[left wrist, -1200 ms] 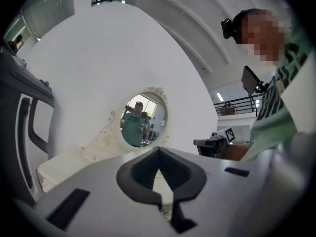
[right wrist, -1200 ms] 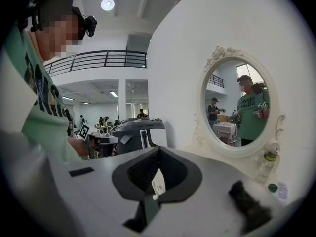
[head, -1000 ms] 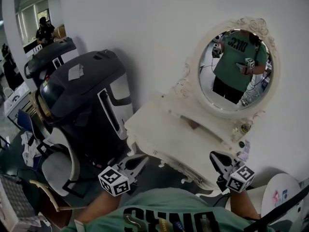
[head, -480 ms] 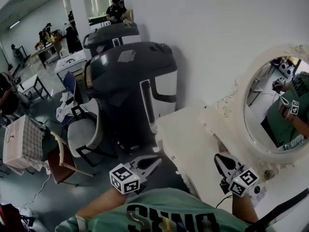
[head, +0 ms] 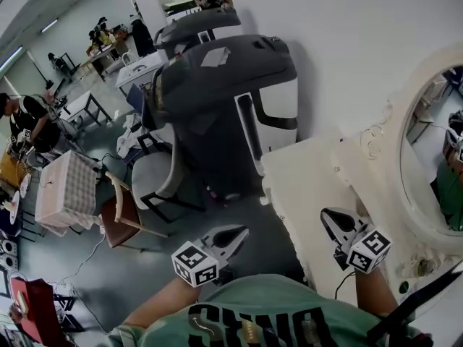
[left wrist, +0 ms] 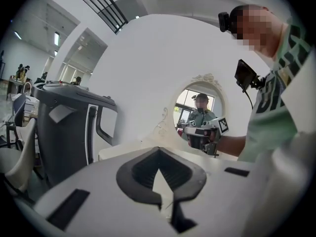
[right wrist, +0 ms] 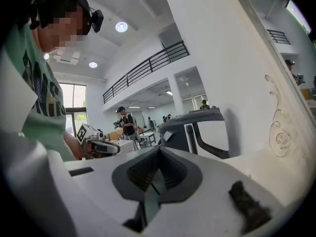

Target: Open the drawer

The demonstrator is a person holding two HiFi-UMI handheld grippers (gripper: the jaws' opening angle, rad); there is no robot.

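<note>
Left gripper (head: 240,231): jaws are resting tip to tip with nothing between them. It is hovering over the grey floor, to the left of the dressing table, and pointing away from the person.
Right gripper (head: 327,215): jaws are sitting together and gripping nothing. It is hovering above the near part of the table top, close to the mirror frame.
Dressing table (head: 304,183): white unit, standing against the wall at the person's right.
Oval mirror (head: 432,157): rising behind the table top in a carved white frame.
Drawer: not showing in any view; only the table's top surface is facing the head camera.
Grey machine (head: 217,78): standing just beside the table's left end.
Chair (head: 155,183): sitting in front of the machine.
</note>
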